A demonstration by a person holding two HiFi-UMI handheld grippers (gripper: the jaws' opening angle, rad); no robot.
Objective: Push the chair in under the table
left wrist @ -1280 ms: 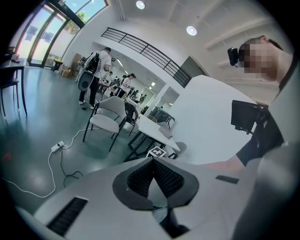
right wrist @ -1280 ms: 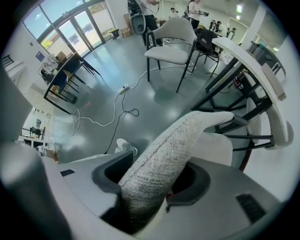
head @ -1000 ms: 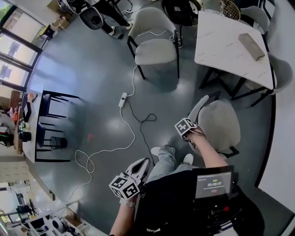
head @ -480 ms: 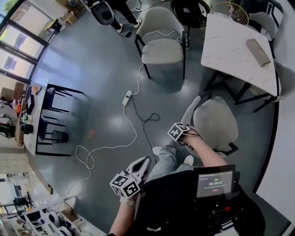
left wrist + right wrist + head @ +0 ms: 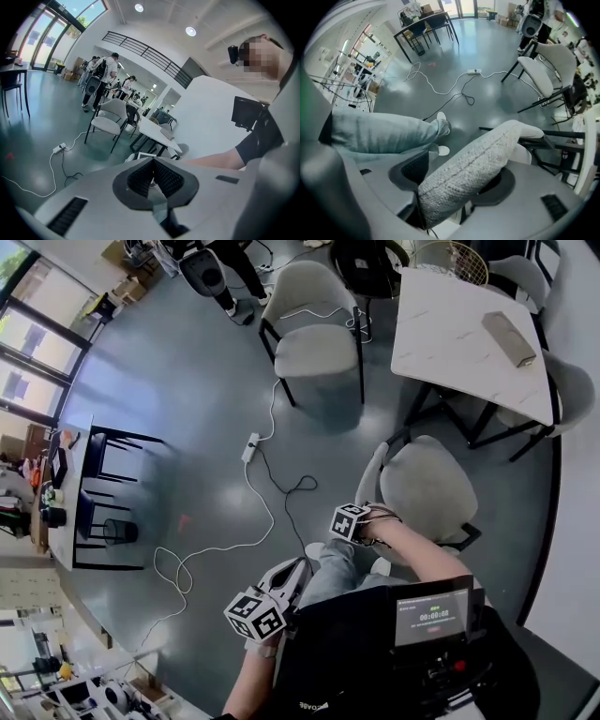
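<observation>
Nubbly grey chair [image 5: 431, 493] farther left.

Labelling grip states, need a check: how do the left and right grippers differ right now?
The left gripper has its jaws shut on nothing. The right gripper has its jaws wide and opening, with the chair's backrest between them. The left gripper points roughly forward, while the right gripper points down at the floor. Both have the same grey body and dark ribbed pads.

overhead and right gripper views, same chair [image 5: 427, 488]
</observation>
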